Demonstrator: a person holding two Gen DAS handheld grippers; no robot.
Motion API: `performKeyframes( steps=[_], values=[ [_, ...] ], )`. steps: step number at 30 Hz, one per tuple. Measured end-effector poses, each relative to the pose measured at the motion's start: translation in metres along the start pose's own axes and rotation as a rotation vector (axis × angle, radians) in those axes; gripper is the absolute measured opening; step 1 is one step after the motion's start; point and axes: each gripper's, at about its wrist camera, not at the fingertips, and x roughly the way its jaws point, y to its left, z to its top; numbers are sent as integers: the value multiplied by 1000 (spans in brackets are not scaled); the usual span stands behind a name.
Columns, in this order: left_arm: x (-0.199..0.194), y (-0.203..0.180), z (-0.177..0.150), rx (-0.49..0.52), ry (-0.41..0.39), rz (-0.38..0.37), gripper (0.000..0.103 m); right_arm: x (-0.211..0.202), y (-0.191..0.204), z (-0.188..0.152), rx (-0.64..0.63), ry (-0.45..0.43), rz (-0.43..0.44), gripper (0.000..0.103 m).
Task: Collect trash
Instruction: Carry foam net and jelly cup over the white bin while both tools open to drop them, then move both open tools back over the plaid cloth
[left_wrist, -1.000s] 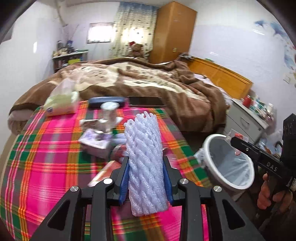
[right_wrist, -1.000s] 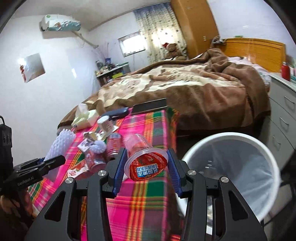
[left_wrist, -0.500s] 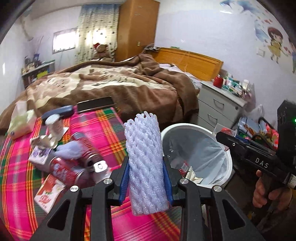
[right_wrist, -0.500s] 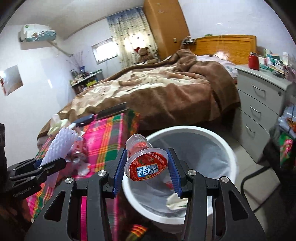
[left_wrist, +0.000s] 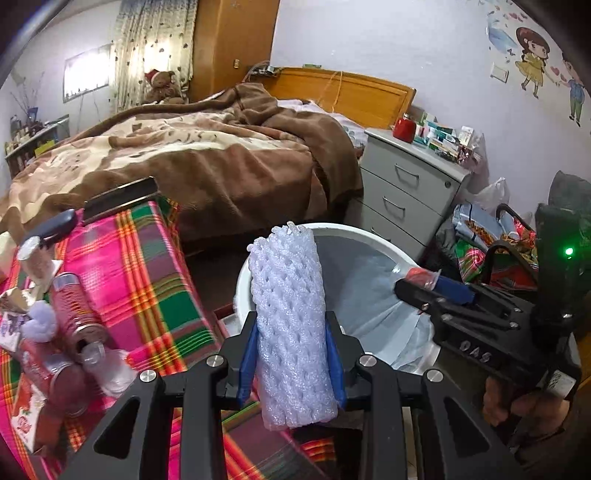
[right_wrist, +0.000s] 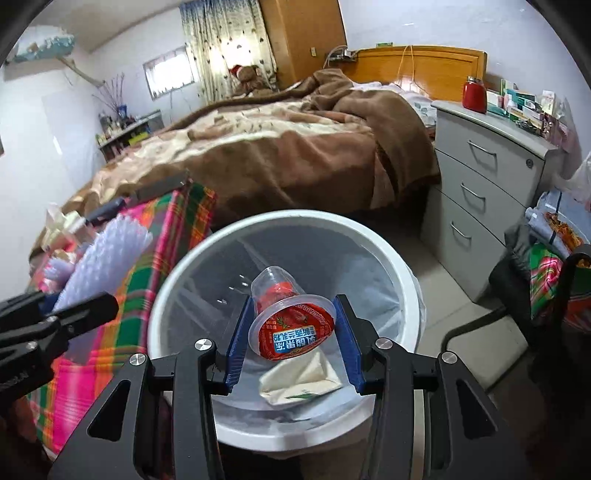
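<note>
My left gripper (left_wrist: 291, 363) is clenched on a foam net (left_wrist: 290, 317), a white mesh sleeve standing upright between the blue pads (left_wrist: 246, 363); the net's top rises in front of the bin (left_wrist: 369, 240), whose white rim lies just ahead of and to the right of my left fingers; the bin's grey liner (left_wrist: 365, 295) shows behind the net. My right gripper (right_wrist: 291, 341) grasps a cup (right_wrist: 290, 325), a clear plastic cup with a red printed lid facing the camera, tilted so its base points away from me; it hangs over the bin's open mouth, directly ahead of and below my right fingers; under it, inside the bin, lies a crumpled carton (right_wrist: 301, 378) on the liner. To the left of both tools is the table (left_wrist: 147, 273) under a pink and green plaid cloth; two red cans (left_wrist: 75, 306) and other scraps lie at its left part, well left of my left gripper; a phone (left_wrist: 120, 199) sits at the table's far edge. Beyond the bin stands a bed (right_wrist: 277, 147) with a brown blanket; a grey drawer chest (right_wrist: 484, 177) is ahead on the right.
</note>
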Motion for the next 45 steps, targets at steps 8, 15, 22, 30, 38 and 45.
performKeyframes(
  steps=[8,15,22,30,38,45],
  values=[
    [20,-3,-1,-5,43,6,57,-1,-4,-4,-7,15,-5,53],
    [16,8,-2,-38,27,21,63,-6,-5,-4,9,0,-1,68],
    [-3,18,-10,-60,-3,40,63,-13,6,-1,2,-21,10,68],
    [-34,38,-19,-101,-45,79,63,-24,29,0,-27,-60,44,68],
    [-63,58,-31,-131,-77,119,63,-32,54,-1,-54,-90,89,68],
    [-88,81,-44,-165,-108,173,63,-36,77,-3,-88,-107,133,68]
  ],
)
